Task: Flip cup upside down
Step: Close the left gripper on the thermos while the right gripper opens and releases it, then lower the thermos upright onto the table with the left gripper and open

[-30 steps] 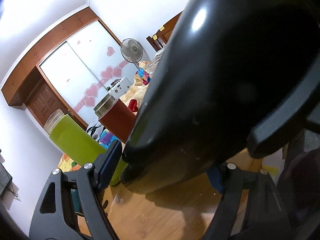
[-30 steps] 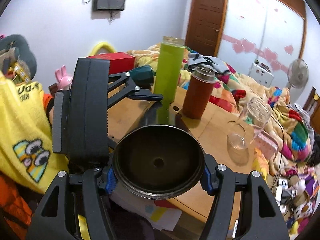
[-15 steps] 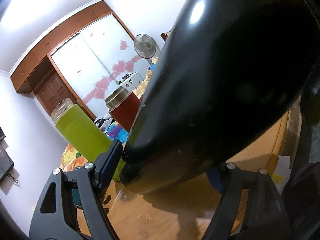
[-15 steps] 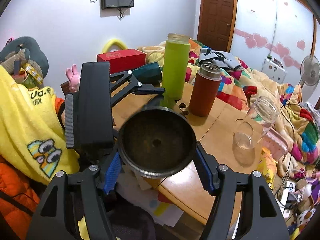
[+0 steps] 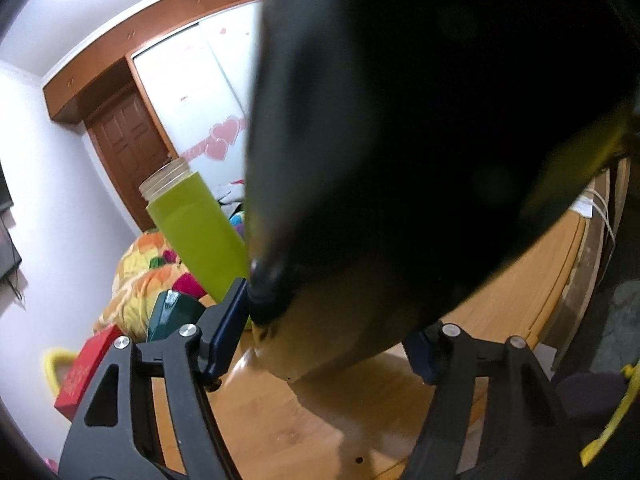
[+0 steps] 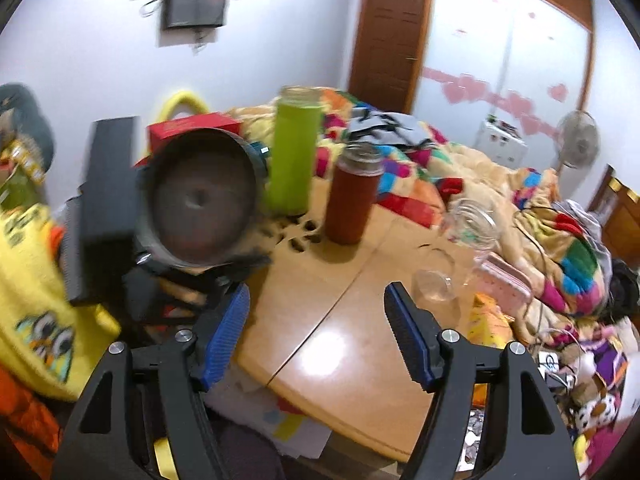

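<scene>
The black cup (image 5: pixel 400 140) fills most of the left wrist view, lying on its side between the blue pads of my left gripper (image 5: pixel 328 328), which is shut on it above the wooden table (image 5: pixel 280 432). In the right wrist view the cup (image 6: pixel 202 204) shows its open mouth towards the camera, held by the left gripper at the left. My right gripper (image 6: pixel 316 332) is open and empty, back from the cup, over the table's near edge (image 6: pixel 360 420).
A tall green bottle (image 6: pixel 294 152), a brown flask (image 6: pixel 352 196) and a clear glass jar (image 6: pixel 464 240) stand on the table. A red box (image 6: pixel 192 130) and a dark green cup (image 5: pixel 172 316) lie behind. A cluttered bed lies beyond the table.
My right gripper has let go of the cup and opened, and the cup now sits up and left of it. The left gripper keeps hold and has turned it.
</scene>
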`<state>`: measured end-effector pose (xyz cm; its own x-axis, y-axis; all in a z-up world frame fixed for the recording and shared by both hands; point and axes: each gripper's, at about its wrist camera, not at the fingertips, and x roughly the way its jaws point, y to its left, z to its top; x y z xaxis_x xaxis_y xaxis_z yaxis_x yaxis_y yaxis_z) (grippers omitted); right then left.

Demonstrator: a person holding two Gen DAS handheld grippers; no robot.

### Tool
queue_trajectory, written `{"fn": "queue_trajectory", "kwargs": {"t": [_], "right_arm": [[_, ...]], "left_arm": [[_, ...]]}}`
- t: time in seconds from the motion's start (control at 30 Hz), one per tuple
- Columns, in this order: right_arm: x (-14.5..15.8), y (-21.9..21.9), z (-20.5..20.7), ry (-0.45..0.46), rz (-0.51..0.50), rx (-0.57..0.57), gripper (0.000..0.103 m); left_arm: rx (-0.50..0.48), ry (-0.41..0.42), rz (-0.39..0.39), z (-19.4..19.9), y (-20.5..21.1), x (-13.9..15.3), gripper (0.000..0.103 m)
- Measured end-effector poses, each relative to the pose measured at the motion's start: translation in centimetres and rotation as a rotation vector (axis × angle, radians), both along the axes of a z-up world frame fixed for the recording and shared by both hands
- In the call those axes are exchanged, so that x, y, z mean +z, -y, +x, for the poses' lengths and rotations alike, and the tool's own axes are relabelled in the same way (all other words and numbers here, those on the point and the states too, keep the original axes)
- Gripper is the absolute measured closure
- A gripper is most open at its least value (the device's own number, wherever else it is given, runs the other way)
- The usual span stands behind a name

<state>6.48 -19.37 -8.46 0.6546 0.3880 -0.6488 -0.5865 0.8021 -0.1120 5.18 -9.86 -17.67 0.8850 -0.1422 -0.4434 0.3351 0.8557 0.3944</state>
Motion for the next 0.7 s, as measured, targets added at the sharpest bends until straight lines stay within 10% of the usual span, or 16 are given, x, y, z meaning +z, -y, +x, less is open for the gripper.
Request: {"fn": "queue_trajectory", "kwargs": {"t": [0.7], "right_arm": [[-0.1, -1.2, 3.9, 0.003, 0.031, -0.228, 0.036]], "left_arm": [[0.053, -0.384, -0.435, 4.9, -3.2, 2.9, 0.036]]}}
